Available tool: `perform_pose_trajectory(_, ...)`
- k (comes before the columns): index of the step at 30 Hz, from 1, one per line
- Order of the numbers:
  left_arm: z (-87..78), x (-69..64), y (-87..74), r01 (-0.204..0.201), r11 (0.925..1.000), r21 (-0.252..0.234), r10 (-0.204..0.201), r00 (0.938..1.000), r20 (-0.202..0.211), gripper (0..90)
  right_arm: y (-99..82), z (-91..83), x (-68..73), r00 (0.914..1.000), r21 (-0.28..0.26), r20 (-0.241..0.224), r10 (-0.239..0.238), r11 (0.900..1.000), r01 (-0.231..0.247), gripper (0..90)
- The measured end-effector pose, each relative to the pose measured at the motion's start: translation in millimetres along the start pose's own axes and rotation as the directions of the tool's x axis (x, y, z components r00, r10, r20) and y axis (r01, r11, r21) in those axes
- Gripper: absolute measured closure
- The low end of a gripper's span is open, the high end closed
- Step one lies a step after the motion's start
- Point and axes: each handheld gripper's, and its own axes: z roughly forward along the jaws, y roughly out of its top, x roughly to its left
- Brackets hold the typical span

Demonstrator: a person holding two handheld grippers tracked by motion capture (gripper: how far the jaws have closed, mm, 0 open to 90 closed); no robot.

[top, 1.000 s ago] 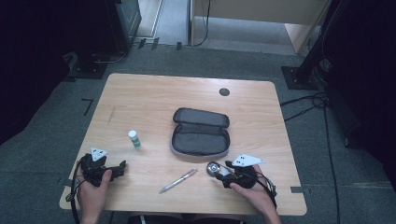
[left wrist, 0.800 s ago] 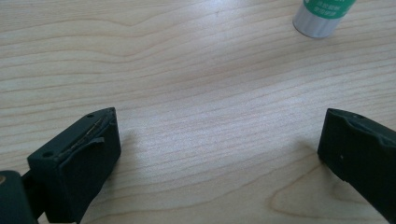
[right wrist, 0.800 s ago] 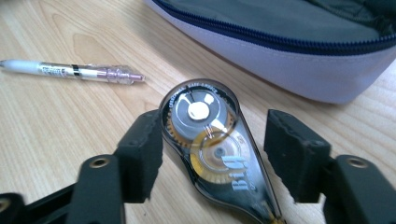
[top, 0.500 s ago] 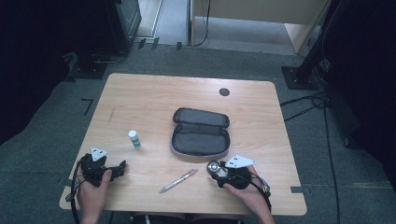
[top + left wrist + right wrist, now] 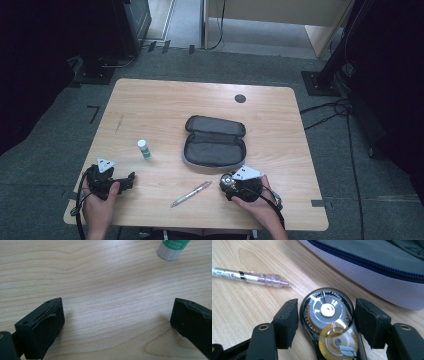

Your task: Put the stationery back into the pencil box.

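High view: the open pencil case (image 5: 215, 142) lies mid-table; the right gripper (image 5: 231, 184) sits just before it, the pen (image 5: 191, 194) nearby, the glue stick (image 5: 144, 149) leftward. Left gripper view: the left gripper (image 5: 117, 315) gapes wide over bare wood. Right gripper view: jaws, having just opened slightly, bracket the correction tape (image 5: 329, 322) beside the case.

Your left gripper (image 5: 131, 178) & right gripper (image 5: 223, 184): black bodies, each w/ a grey three-cornered plate on top and a black cable trailing back past your wrist. Jaws are chunky black blocks w/ small screw holes; brass-coloured rivets at the right one's jaw arms. Forearms bare, no sleeves.
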Motion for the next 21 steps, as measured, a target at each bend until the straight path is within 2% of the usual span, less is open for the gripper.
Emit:
perform_pose_trajectory(4,-0.1,-0.3,-0.1,0.001,1.0000,0.000,-0.001,1.0000,0.001,0.0,-4.9,0.2,1.4,0.9999,-0.032,0.003,-0.010,0.9994,0.010,35.6)
perform_pose_trajectory(18,-0.1,-0.3,-0.1,-0.002,1.0000,0.000,0.002,1.0000,0.003,0.0,-6.0,-1.0,-2.0,0.9994,-0.035,-0.012,-0.032,0.9989,0.031,37.0)
perform_pose_trajectory(19,-0.1,-0.3,-0.1,-0.001,1.0000,0.000,0.001,1.0000,0.003,0.0,-6.0,-1.3,-2.2,0.9995,-0.035,-0.012,-0.030,0.9989,0.030,40.6)
perform_pose_trajectory(21,-0.1,-0.3,-0.1,-0.001,1.0000,0.000,0.001,1.0000,0.003,0.0,-6.2,-1.7,-2.6,0.9996,-0.038,-0.013,-0.024,0.9990,0.023,41.3)
